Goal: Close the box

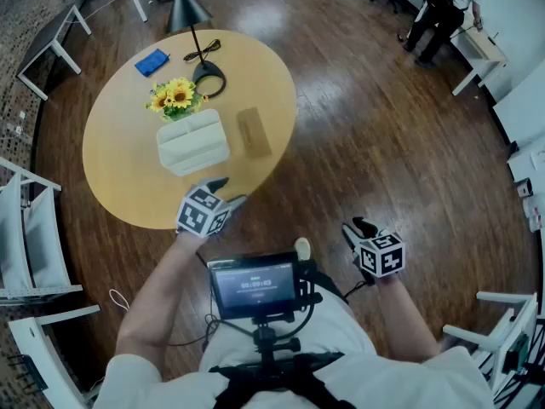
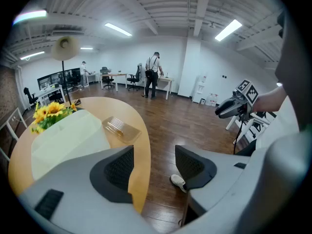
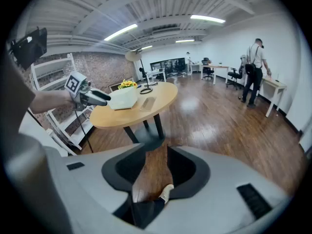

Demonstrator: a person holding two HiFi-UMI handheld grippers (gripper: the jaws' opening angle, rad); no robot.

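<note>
Head view: the task is at its approach step, and nothing is gripped. The left gripper (image 1: 228,191) hovers over the near edge of the round table (image 1: 128,169). The white box (image 1: 193,141) sits just ahead of its jaws. A flat tan pack (image 1: 253,131) lies ahead and to its right, and a bunch of sunflowers (image 1: 176,97) stands beyond the box. The right gripper (image 1: 356,228) hangs off the table over the wooden floor, well apart from the box.

Left gripper view: the left gripper (image 2: 154,160) has its jaws spread wide with only the table edge (image 2: 141,145) and floor between them. The box (image 2: 63,140) is ahead to its left, its pale top towards the camera. Nothing of its contents shows, and I cannot tell whether the lid is seated.

Right gripper view: the right gripper (image 3: 157,162) has a narrower gap, empty, with floor and a shoe behind. The box (image 3: 123,100) is far ahead, to the left.

Judging from this, the next move calls for both grippers to reach forward to the box and find its lid.
</note>
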